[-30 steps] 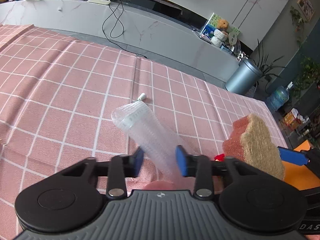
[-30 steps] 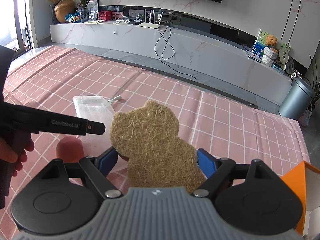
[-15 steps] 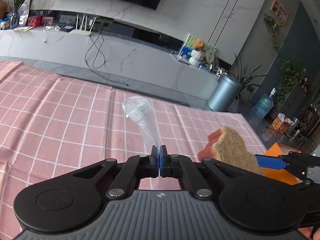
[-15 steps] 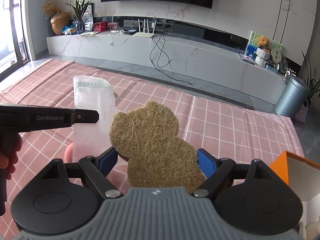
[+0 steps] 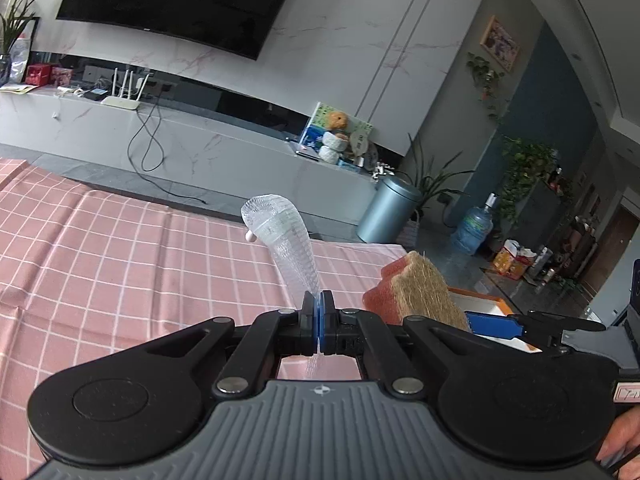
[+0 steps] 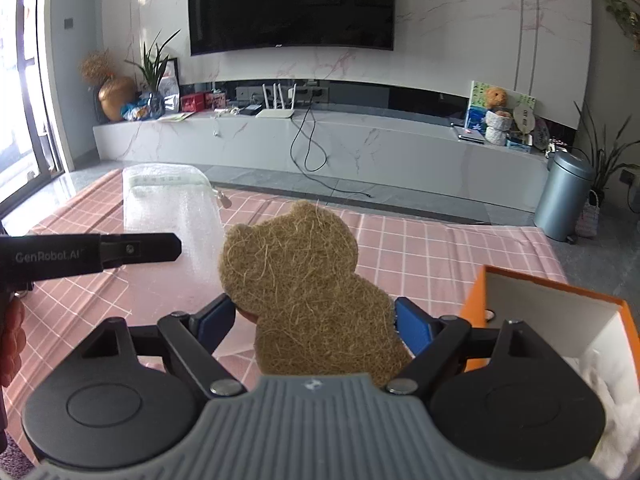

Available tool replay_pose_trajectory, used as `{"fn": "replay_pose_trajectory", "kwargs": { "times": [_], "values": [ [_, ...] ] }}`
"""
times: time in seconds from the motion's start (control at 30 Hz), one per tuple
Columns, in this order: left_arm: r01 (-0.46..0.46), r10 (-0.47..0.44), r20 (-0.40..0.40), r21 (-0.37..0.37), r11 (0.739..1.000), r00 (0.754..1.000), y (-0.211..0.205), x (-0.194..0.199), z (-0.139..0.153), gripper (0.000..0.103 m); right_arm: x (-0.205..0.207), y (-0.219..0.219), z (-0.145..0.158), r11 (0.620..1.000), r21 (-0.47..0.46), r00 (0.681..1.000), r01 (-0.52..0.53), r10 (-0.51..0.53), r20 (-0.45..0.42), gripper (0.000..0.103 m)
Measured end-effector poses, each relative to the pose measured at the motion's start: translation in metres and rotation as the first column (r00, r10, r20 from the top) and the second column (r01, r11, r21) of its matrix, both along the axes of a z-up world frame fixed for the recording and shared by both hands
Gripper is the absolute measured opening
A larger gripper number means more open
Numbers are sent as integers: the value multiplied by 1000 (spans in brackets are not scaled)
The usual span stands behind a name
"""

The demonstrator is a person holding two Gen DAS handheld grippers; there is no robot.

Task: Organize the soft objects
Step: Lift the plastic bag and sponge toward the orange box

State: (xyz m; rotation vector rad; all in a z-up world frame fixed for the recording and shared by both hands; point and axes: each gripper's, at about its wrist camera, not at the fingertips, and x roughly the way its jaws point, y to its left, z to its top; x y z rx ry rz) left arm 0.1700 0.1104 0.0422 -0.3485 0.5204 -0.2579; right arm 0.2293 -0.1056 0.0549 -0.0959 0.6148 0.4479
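My left gripper (image 5: 319,308) is shut on a clear bubble-wrap bag (image 5: 286,242) and holds it up above the pink checked cloth (image 5: 100,256). The bag also shows in the right wrist view (image 6: 172,232), with the left gripper's fingers (image 6: 140,249) at the left. My right gripper (image 6: 316,320) is shut on a bear-shaped sponge (image 6: 308,288) with a tan fibre face and an orange-red back, also seen in the left wrist view (image 5: 416,294). An orange box (image 6: 560,292) with a white inside stands at the right, white soft stuff inside.
The pink checked cloth (image 6: 420,256) covers the table. Beyond its far edge are a grey floor, a long white TV bench (image 6: 320,140), and a blue-grey bin (image 6: 564,196). A hand (image 6: 10,340) holds the left gripper.
My left gripper closed on the bubble-wrap bag and lifted it off the cloth. Both grippers rose and tilted up. The orange box came into the right wrist view.
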Motion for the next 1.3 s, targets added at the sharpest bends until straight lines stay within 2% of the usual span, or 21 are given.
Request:
{"fn": "replay_pose_trajectory", "kwargs": {
  "times": [0.27,0.57,1.0,1.3],
  "values": [
    [62,-62,22,-21,998,998,-32,-28,9,0,-49,-57,19,995,54,996,84,-86,23,84],
    [170,-169,31,-37,985,985,-79,-43,7,0,-85,-123,19,978,35,978,205,-206,28,84],
    [352,-351,21,-39,935,936,-159,-37,0,0,-101,-183,10,949,-28,950,314,-314,5,84],
    [395,-395,2,-19,919,919,-182,-16,-7,0,-79,-213,8,935,-50,935,351,-353,-25,84]
  ]
}}
